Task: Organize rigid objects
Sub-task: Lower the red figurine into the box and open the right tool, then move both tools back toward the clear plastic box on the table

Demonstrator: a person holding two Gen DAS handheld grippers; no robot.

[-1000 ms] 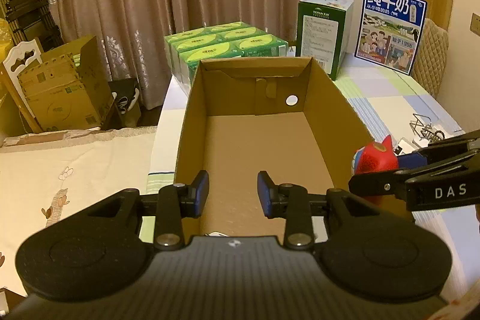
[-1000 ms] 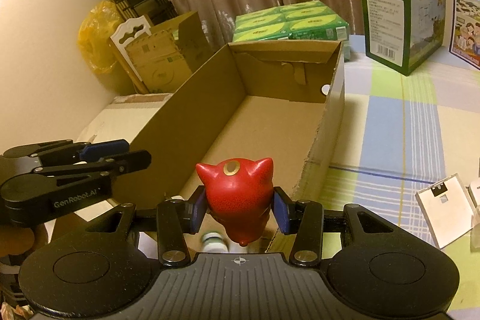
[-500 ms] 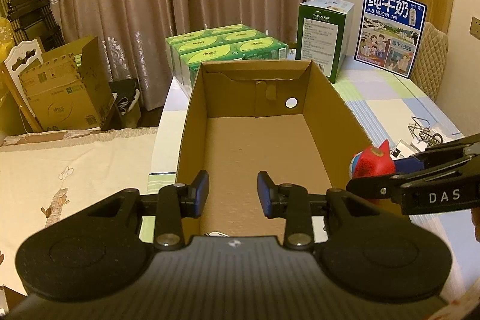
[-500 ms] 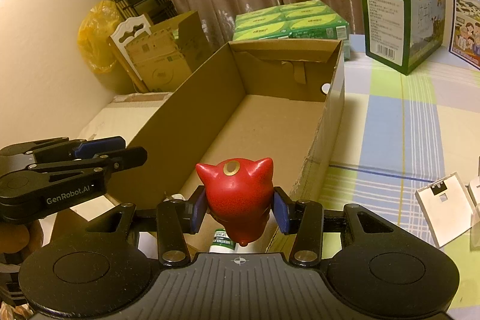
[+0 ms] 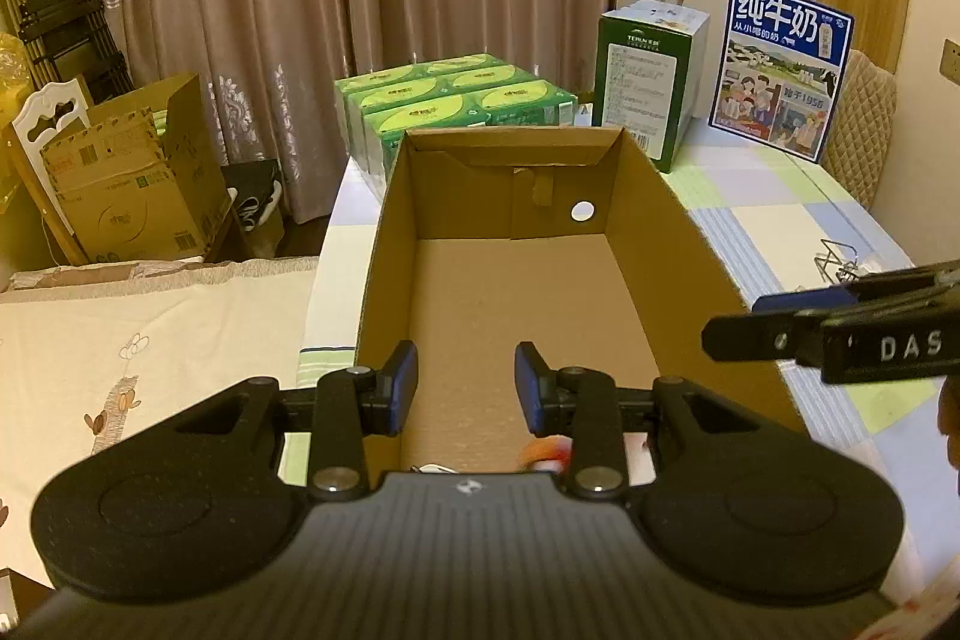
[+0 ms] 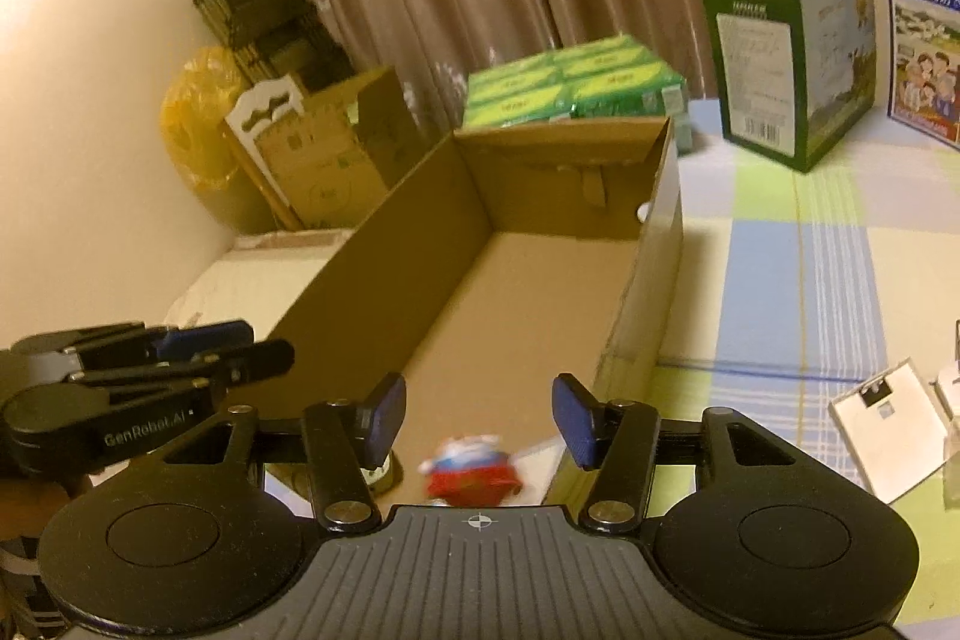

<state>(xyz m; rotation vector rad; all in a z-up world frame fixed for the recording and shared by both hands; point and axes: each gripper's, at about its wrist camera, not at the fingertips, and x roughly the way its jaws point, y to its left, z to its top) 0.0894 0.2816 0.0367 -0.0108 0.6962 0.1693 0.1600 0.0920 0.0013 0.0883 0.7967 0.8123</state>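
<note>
Dropped from right claw (image 6: 478, 421), 1 red toy (image 6: 471, 472) in 1 box (image 6: 528, 304), both claws open

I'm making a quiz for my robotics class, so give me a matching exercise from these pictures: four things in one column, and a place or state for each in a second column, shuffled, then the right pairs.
Column one:
1. red toy
2. right claw
3. green packs
4. blue milk poster

Column two:
A. open and holding nothing
B. stacked just beyond the cardboard box's far end
C. lying on the box floor at its near end
D. standing upright at the far right of the table

Pairs: 1-C, 2-A, 3-B, 4-D
</note>
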